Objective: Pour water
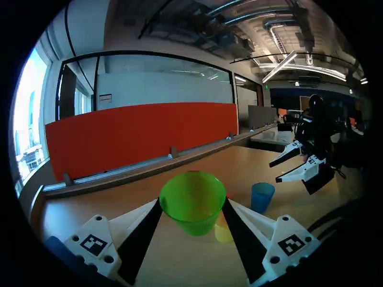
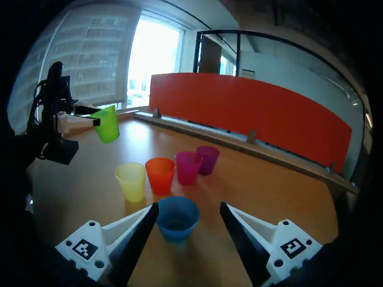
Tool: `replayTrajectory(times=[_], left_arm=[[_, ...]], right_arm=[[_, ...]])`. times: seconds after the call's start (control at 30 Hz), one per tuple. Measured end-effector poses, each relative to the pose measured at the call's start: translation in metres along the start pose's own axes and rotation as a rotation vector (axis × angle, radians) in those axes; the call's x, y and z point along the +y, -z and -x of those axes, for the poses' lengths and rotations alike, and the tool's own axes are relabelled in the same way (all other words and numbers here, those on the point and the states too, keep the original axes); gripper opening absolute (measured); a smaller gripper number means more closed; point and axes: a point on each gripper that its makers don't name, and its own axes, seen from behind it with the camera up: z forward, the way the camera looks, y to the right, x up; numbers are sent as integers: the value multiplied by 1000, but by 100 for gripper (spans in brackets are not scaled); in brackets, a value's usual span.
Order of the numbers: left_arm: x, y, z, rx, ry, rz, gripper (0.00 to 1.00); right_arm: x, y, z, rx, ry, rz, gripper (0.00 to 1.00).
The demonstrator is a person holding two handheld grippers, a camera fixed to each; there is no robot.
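My left gripper (image 1: 192, 203) is shut on a translucent green cup (image 1: 192, 201), held above the wooden table (image 1: 191, 258). The right gripper view shows that cup (image 2: 107, 123) at the far left, slightly tilted, in the left gripper (image 2: 95, 116). A blue cup (image 2: 177, 218) stands on the table between the spread fingers of my right gripper (image 2: 188, 206), which is open; the right finger is clear of the cup. In the left gripper view the blue cup (image 1: 262, 196) stands right of the green one, with the right gripper (image 1: 274, 173) hovering beyond it.
Behind the blue cup stands a row: yellow cup (image 2: 131, 181), orange cup (image 2: 160, 174), magenta cup (image 2: 187, 167), purple cup (image 2: 208, 159). The yellow cup (image 1: 223, 232) peeks out under the green one. An orange divider panel (image 2: 258, 110) runs along the table's far edge.
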Motion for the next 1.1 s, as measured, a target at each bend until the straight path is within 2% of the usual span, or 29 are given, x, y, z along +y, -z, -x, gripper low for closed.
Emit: replayTrajectory(times=[0.3, 0.5, 0.8, 1.1], left_arm=[[11, 20, 2, -5, -33, -6, 88], [21, 29, 5, -6, -16, 8, 88], [27, 37, 9, 6, 31, 13, 88], [33, 44, 12, 6, 26, 19, 88]], right_arm=[[-2, -3, 5, -9, -1, -5, 100], [-5, -4, 12, -19, 6, -8, 100], [-7, -5, 16, -26, 6, -12, 100], [-7, -5, 21, -33, 4, -14, 100]])
